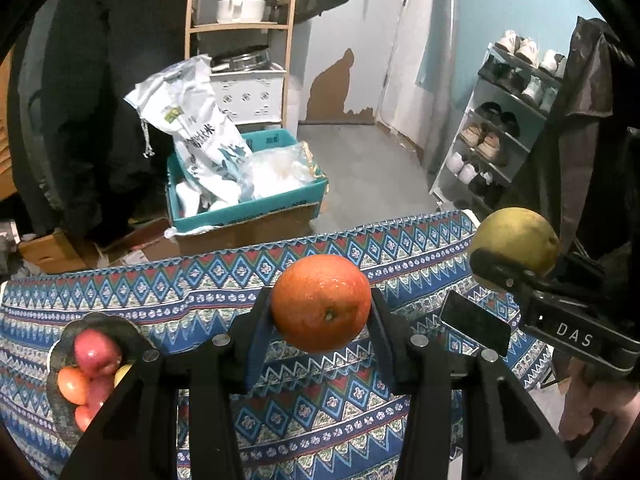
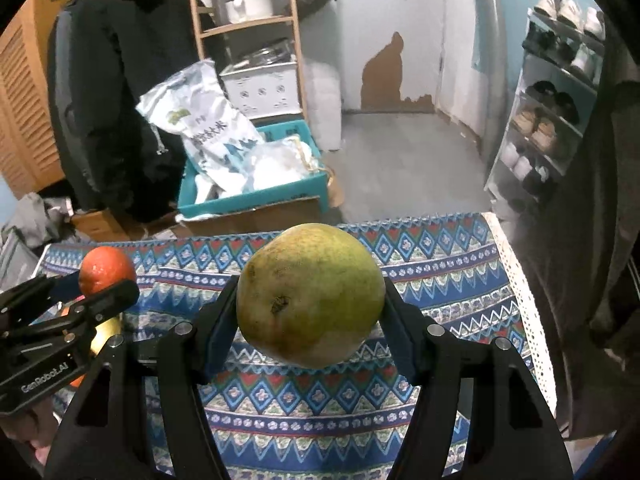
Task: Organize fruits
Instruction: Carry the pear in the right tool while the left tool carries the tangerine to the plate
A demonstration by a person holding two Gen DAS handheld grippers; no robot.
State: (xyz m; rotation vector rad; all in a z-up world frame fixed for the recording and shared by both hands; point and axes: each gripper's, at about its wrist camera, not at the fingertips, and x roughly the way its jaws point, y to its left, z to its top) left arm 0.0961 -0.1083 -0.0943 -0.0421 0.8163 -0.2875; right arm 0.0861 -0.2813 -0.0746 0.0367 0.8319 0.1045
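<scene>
Above the patterned cloth (image 1: 280,400), an orange (image 1: 321,303) is clamped in the left gripper (image 1: 320,320). Off to the right, a pear (image 2: 311,294) is squeezed by the right gripper (image 2: 310,316); more fruit is piled on a plate (image 1: 66,420) at the near left.

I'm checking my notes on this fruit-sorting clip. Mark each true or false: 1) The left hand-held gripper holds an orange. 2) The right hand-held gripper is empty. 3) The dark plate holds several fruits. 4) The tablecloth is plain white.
1) True: the left hand-held gripper is shut on the orange.
2) False: the right hand-held gripper is shut on a green-yellow pear.
3) True: the dark plate holds reddish fruits.
4) False: the tablecloth is blue and patterned.
</scene>
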